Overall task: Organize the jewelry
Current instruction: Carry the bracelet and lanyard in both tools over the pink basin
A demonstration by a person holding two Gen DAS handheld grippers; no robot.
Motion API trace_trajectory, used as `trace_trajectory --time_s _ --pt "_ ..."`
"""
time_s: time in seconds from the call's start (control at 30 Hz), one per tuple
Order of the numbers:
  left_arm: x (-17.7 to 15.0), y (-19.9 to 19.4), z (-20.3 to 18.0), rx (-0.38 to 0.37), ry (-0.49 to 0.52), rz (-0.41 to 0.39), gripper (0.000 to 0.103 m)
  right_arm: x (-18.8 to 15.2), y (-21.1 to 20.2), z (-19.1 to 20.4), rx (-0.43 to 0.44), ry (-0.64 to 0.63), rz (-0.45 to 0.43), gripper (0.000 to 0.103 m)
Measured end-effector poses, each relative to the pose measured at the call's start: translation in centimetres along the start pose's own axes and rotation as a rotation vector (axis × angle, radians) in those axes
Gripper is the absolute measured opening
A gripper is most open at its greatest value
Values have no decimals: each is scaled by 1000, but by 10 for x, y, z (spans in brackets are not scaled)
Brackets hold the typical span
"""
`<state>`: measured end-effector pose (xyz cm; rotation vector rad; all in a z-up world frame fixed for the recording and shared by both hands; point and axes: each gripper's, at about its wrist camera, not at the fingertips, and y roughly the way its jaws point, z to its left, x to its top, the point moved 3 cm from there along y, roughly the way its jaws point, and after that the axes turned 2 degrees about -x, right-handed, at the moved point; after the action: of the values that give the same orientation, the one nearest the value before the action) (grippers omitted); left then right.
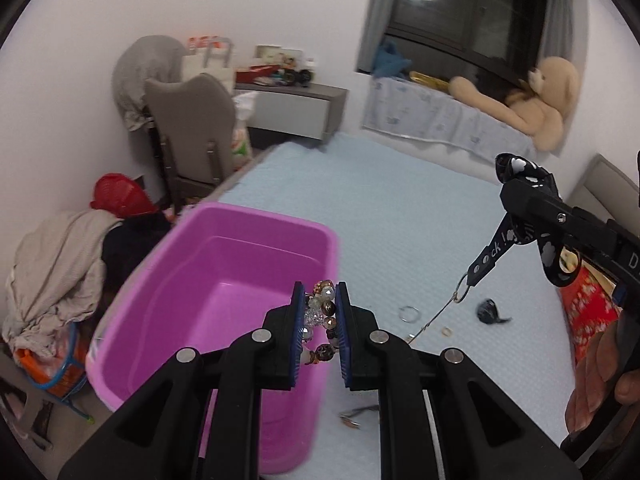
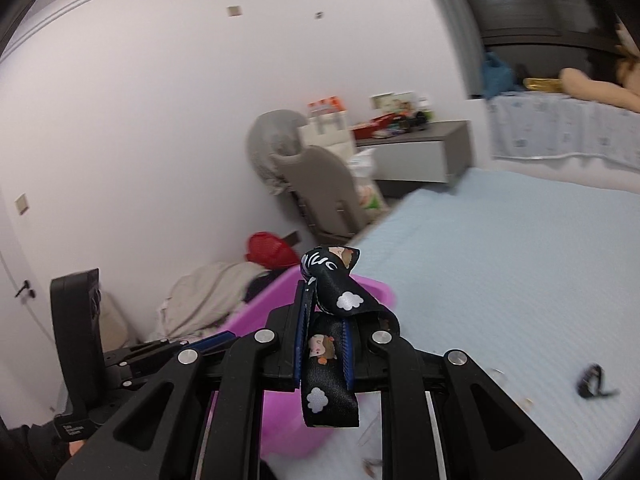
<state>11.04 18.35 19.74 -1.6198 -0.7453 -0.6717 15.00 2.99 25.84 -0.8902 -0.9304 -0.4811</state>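
Observation:
My left gripper (image 1: 320, 294) is shut on a beaded bracelet (image 1: 322, 312) of brown, clear and pearl beads, held above the near right corner of a purple plastic tub (image 1: 208, 304). My right gripper (image 2: 325, 312) is shut on a black lanyard (image 2: 340, 292) printed with white clouds and cartoon figures. In the left wrist view the right gripper (image 1: 516, 190) is raised at the right, and the lanyard (image 1: 494, 250) hangs from it down to a metal key ring (image 1: 464, 291) and thin chain over the bed. The right wrist view shows the tub (image 2: 280, 312) below and the left gripper (image 2: 214, 340) at lower left.
On the pale blue bed cover (image 1: 400, 208) lie a silver ring (image 1: 409, 314), a small ring (image 1: 446, 332), a dark crumpled piece (image 1: 489, 312), a small metal item (image 1: 354, 416) and a red packet (image 1: 588, 312). A chair (image 1: 192, 128) and piled clothes (image 1: 56, 272) stand left of the bed.

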Motion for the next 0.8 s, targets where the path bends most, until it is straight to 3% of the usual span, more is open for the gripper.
trace_trajectory --time_s 0.3,0.43,0.57,0.8 --pt "24 5 78 113 -95 -5 15 55 66 56 119 -65 14 15" --pt "24 14 97 130 -119 10 15 61 94 66 138 -73 41 15" --pt "8 34 111 135 -147 65 15 33 144 61 121 -66 160 15" --pt "-45 96 122 145 -200 253 15 -46 228 30 7 -33 428 15"
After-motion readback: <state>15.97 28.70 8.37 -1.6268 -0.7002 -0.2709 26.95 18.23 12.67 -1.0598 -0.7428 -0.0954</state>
